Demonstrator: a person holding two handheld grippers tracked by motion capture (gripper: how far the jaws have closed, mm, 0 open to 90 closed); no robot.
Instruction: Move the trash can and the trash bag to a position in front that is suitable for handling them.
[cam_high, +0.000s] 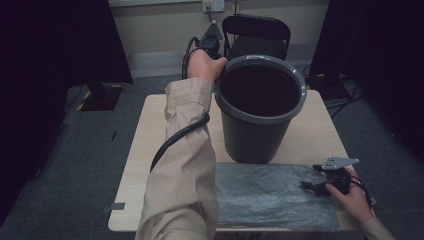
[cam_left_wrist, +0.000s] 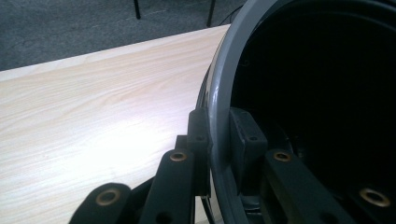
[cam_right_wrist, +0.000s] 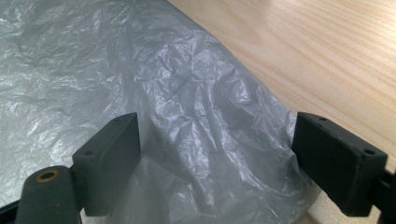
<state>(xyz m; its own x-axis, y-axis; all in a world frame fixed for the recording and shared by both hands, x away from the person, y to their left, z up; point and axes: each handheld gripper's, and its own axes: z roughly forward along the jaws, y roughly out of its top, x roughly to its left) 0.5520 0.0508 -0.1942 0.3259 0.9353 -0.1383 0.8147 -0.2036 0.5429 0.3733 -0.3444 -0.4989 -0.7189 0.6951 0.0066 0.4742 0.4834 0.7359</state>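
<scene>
A dark grey plastic bin (cam_high: 254, 135) stands upright at the middle of the wooden table (cam_high: 140, 150). My left gripper (cam_left_wrist: 219, 135) is shut on the bin's rim (cam_left_wrist: 219, 84) at its far left side, one pad outside and one inside. In the high view the left gripper (cam_high: 216, 54) sits beyond the hand at that rim. A crumpled grey plastic bag (cam_high: 270, 195) lies flat in front of the bin. My right gripper (cam_right_wrist: 215, 140) is open and low over the bag's right end (cam_right_wrist: 140, 70), its pads wide apart. In the high view the right gripper (cam_high: 311, 176) points left.
A black chair (cam_high: 255, 27) stands just behind the table and the bin. Dark panels flank the room at left and right, with cables on the floor at the far right. Bare tabletop (cam_left_wrist: 93, 93) lies left of the bin.
</scene>
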